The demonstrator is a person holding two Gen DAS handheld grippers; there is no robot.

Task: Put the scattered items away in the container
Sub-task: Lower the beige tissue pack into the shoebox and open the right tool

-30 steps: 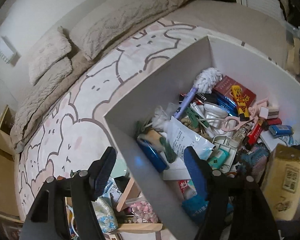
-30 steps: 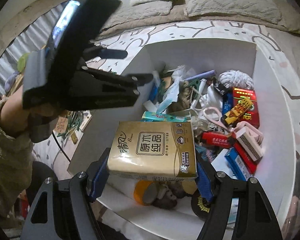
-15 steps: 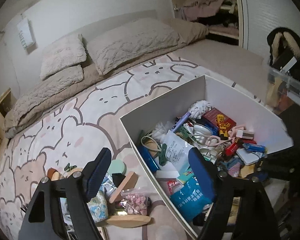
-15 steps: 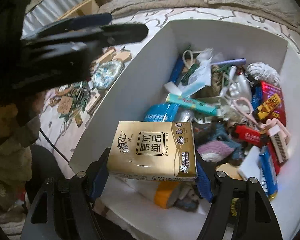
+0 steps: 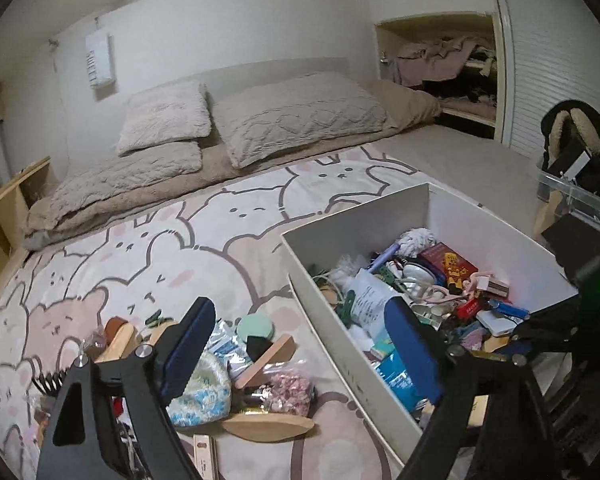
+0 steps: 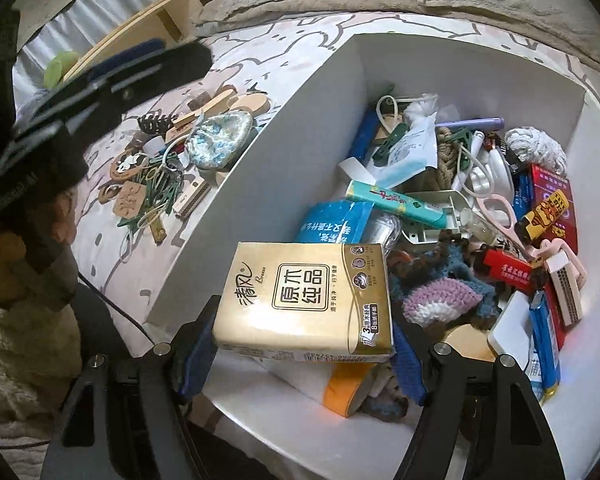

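My right gripper (image 6: 300, 344) is shut on a gold tissue pack (image 6: 306, 300) and holds it over the near left corner of the white box (image 6: 260, 168), which is full of small items. My left gripper (image 5: 300, 344) is open and empty, above the bed between the box's left wall (image 5: 340, 344) and a pile of scattered items (image 5: 228, 364). That pile shows in the right wrist view too, with a blue floral pouch (image 6: 218, 142), wooden pieces and green clips (image 6: 156, 188). The left gripper's body (image 6: 80, 96) shows at the left in the right wrist view.
The box stands on a bed with an animal-print cover (image 5: 148, 248). Pillows (image 5: 296, 116) lie at the head. A wooden side shelf (image 6: 156, 28) runs along the bed's left. A clear bin (image 5: 580, 200) and clothes stand to the right.
My left gripper has pulled back and out of the box to the left, now over the scattered pile. My right gripper has shifted left and lowered slightly with the tissue pack.
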